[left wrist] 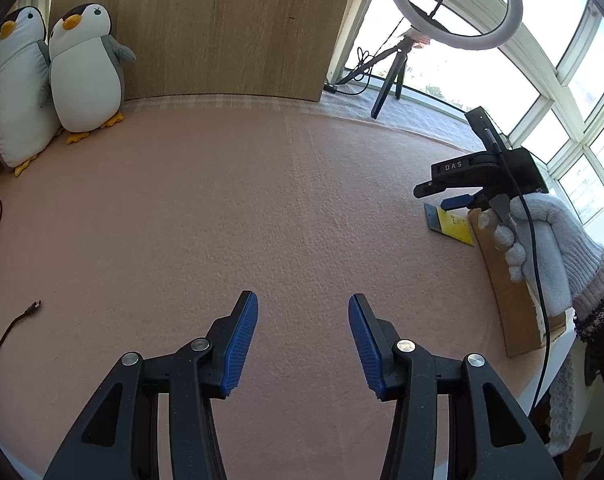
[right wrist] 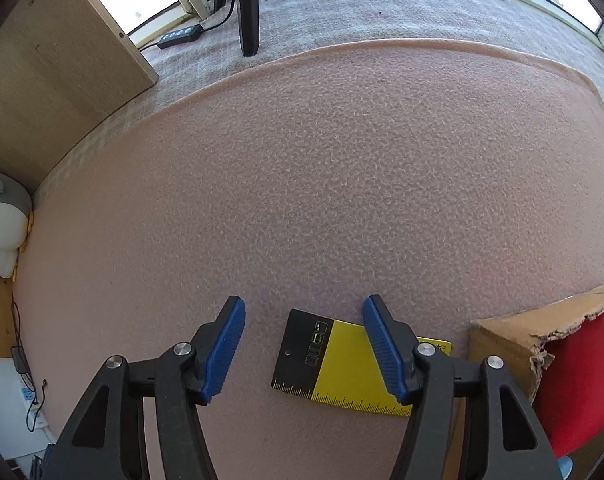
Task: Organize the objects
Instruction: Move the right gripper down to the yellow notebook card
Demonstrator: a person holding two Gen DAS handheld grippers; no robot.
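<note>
The right gripper (right wrist: 304, 314) points steeply down over the pink felt-covered tabletop (right wrist: 342, 184), its blue fingers (right wrist: 225, 344) spread apart and holding nothing. Directly below them lies the black-and-yellow ruler card (right wrist: 334, 364), flat on the felt. Its black end sits in the gap between the fingers, while its yellow length runs off to the right, passing under the right-hand finger. So the card's long axis lies roughly across the fingers' opening line, not within it; I judge a grasp would call for a turn of the wrist or a pinch on the short black end.

Just right of the card stands a torn cardboard box (right wrist: 510, 344).

The left gripper (left wrist: 303, 316) hovers well apart from the card, fingers likewise parted and empty. Far back, two plush penguins (left wrist: 85, 68) lean against a wooden board (left wrist: 221, 28).
</note>
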